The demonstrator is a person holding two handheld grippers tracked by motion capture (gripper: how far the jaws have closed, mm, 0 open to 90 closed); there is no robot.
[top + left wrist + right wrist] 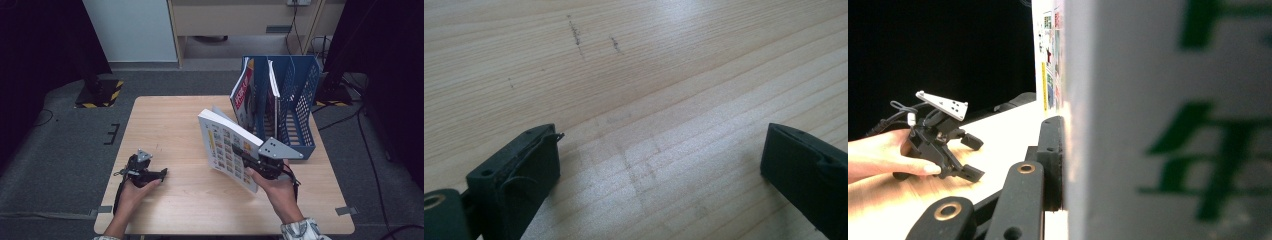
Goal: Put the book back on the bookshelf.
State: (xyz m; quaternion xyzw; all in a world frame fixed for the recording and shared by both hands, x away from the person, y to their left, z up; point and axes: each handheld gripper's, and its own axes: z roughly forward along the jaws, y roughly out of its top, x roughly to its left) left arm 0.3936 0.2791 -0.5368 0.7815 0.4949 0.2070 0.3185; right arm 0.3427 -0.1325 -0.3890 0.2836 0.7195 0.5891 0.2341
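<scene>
Book (226, 146) clamped in right hand-held gripper (250, 159), tilted, just left of blue file rack (300, 107). Straighten it upright before sliding into free slot. Left hand-held gripper (156, 175) idle on surface (165, 125), jaws apart.

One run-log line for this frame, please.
right claw: shut on book, held tilted above table | left claw: open, empty | file rack: behind book

Book held before the rack, right of table centre.
The book (227, 148) is held tilted before the rack (295, 107), in which two books (243, 95) are stood; the left gripper (156, 175) is rested on the table (165, 120), well left.
</scene>
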